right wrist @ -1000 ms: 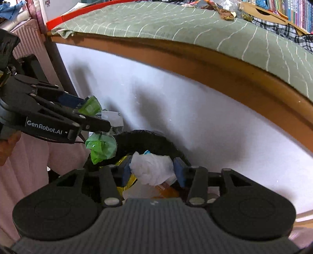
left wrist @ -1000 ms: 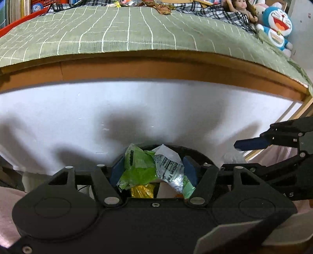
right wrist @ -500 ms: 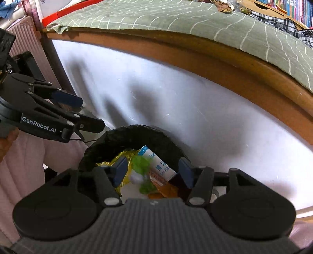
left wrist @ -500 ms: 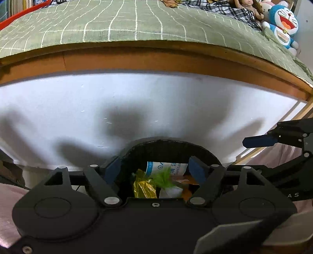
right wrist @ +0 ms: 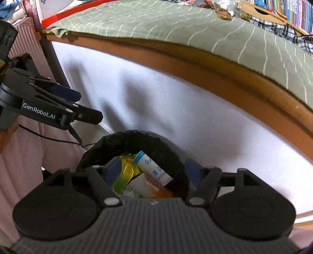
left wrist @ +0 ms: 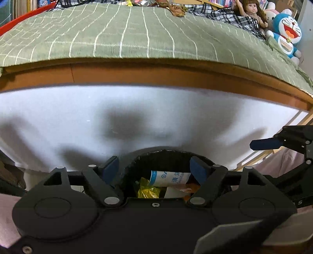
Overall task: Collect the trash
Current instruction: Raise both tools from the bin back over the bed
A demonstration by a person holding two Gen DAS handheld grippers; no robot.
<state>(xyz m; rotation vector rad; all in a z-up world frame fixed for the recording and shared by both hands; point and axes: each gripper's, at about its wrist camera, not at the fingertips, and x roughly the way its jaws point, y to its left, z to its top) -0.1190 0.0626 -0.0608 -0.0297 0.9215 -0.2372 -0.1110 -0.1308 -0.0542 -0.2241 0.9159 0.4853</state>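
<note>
Left wrist view: the left gripper (left wrist: 155,168) hangs over the bin (left wrist: 162,154), its jaws having just been opening, and now they stand wide with nothing between them. The right gripper (right wrist: 151,168) is the same story, poised beside it over the same bin, jaws just spread wide and empty, the blue pads (right wrist: 192,169) clear of everything.

Straight below both, the black-lined bin sits against the white bed side (right wrist: 195,117). Inside it I can see a white tube (right wrist: 153,169) with blue print lying aslant on top, a yellow wrapper (right wrist: 128,165) beside it, a green scrap (right wrist: 119,183), something white and something orange underneath. So that load looks delivered; I'd say this drop is finished.

Further out, the job does not look done. Up on the green bedspread (left wrist: 137,35), near the far edge by the checked cloth (left wrist: 225,16), a brown crumpled piece (left wrist: 177,9) and some other small litter lie well apart from the bin. The doll (left wrist: 249,9) and the blue plush toy (left wrist: 287,33) are in the corner, hardly trash. My guess is another trip up to the bed comes next.
</note>
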